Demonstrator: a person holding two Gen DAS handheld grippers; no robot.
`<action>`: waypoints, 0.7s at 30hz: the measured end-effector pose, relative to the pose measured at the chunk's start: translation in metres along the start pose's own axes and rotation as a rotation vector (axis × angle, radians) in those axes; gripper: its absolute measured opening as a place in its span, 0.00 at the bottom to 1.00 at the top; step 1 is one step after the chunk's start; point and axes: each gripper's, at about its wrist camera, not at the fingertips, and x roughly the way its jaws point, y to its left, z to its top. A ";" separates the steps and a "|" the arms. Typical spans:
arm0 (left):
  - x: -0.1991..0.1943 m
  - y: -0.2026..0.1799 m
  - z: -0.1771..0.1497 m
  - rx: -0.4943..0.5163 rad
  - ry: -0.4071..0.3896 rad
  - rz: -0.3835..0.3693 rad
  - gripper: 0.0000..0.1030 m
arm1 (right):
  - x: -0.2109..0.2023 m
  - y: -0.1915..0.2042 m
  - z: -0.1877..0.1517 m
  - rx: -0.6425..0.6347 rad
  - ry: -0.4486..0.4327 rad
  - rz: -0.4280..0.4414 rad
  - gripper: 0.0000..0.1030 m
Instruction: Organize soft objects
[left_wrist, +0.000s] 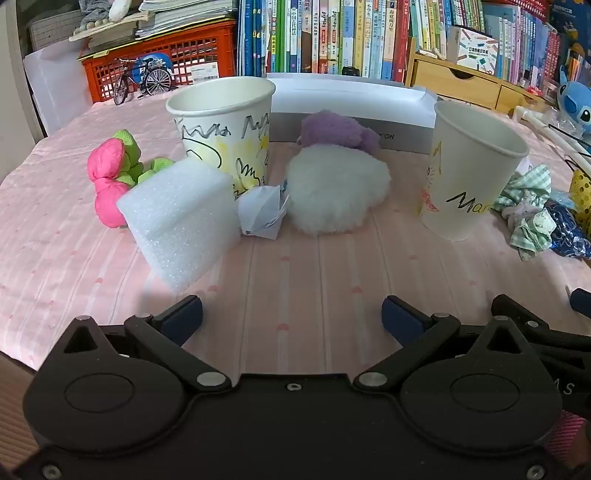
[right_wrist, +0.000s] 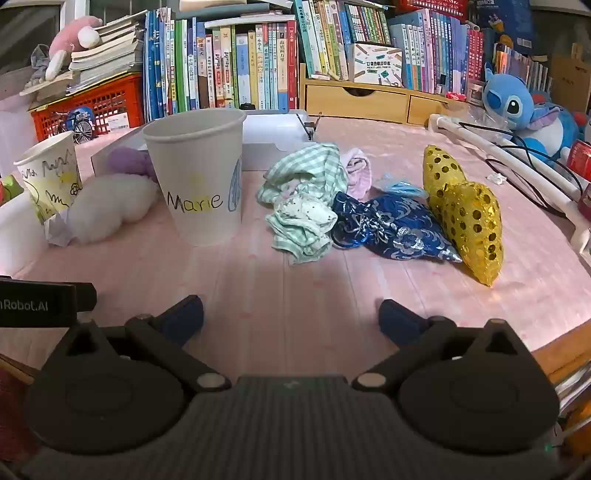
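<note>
Crowded bookshelf (right_wrist: 236, 62) behind pink tabletop (right_wrist: 288, 295)

A pink tablecloth (left_wrist: 295, 266) was spread over the table. On it, two paper cups (left_wrist: 225, 129) (right_wrist: 199, 181) were stood upright; at nine o'clock a foam block (left_wrist: 181, 221) was laid, and at three o'clock cloth scraps (right_wrist: 303, 199) and pouches (right_wrist: 391, 229).

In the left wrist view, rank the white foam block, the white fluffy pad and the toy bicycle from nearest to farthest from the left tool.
1. White foam block: nearest, just ahead of the left tool, to its left.
2. White fluffy pad: mid-table, between the two cups.
3. Toy bicycle: farthest, at the back left by the orange crate.
</note>
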 end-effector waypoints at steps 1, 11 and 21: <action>0.000 0.000 0.000 0.000 0.001 0.001 1.00 | 0.000 0.000 0.000 0.003 0.003 0.002 1.00; 0.000 0.000 0.000 0.005 0.002 0.006 1.00 | 0.001 0.000 0.000 0.006 0.005 0.004 1.00; 0.000 0.000 0.000 0.006 0.003 0.008 1.00 | 0.001 0.000 0.001 0.007 0.006 0.004 1.00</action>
